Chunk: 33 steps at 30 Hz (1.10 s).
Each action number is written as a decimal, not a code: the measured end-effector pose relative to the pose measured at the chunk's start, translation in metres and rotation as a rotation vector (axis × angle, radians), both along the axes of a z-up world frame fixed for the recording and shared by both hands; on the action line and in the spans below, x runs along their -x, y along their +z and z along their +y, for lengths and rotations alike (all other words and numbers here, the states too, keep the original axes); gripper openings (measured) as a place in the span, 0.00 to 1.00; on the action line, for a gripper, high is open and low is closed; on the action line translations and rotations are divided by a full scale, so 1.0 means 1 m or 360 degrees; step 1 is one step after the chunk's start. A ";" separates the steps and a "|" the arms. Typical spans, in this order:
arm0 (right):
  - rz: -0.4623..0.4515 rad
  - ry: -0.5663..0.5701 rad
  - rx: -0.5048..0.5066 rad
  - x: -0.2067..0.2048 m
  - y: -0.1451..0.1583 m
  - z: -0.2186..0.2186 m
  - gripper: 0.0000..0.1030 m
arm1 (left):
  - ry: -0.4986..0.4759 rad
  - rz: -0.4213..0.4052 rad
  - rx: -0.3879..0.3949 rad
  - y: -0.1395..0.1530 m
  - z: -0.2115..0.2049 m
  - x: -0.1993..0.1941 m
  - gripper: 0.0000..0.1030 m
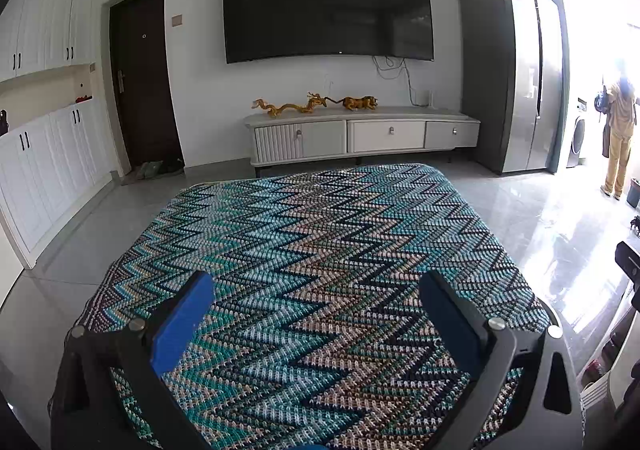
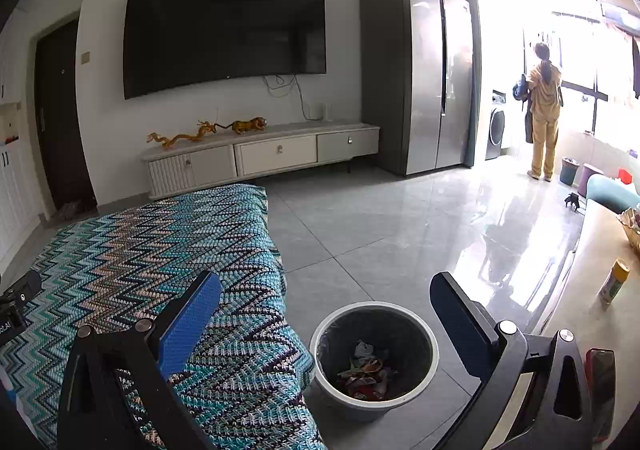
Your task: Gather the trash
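Note:
A round trash bin [image 2: 374, 358] with a white rim and dark liner stands on the floor beside the covered table, with crumpled wrappers [image 2: 366, 372] at its bottom. My right gripper [image 2: 326, 300] hangs open just above and in front of the bin, nothing between its blue-padded fingers [image 2: 188, 324]. My left gripper [image 1: 316, 296] is open too, held over the zigzag-knit cloth [image 1: 320, 250] that covers the table; no trash shows on the cloth in the left wrist view. The same cloth [image 2: 160, 258] fills the left of the right wrist view.
A low TV cabinet [image 1: 360, 134] and wall TV [image 1: 328, 6] face me. A tall fridge [image 2: 420, 70] stands right, and a person [image 2: 544, 110] by the bright balcony with small bins [image 2: 568, 170]. A pale counter [image 2: 592, 290] with a can [image 2: 614, 282] and a phone [image 2: 600, 382] lies far right.

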State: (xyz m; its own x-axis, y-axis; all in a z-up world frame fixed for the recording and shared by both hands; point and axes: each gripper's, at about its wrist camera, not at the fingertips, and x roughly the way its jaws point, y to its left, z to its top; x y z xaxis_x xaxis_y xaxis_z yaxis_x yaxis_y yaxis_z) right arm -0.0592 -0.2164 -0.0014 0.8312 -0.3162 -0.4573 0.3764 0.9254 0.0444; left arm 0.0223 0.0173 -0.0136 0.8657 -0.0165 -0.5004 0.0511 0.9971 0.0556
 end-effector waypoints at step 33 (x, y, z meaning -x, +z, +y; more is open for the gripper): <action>-0.0035 0.0005 0.0019 0.001 0.001 0.004 1.00 | -0.0008 -0.0043 0.0011 0.005 0.001 0.005 1.00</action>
State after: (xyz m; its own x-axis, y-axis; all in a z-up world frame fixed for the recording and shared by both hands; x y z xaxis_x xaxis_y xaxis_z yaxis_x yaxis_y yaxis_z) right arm -0.0605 -0.2124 0.0001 0.8421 -0.3189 -0.4350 0.3725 0.9271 0.0414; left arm 0.0175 0.0187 -0.0082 0.8788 -0.0242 -0.4767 0.0546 0.9973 0.0500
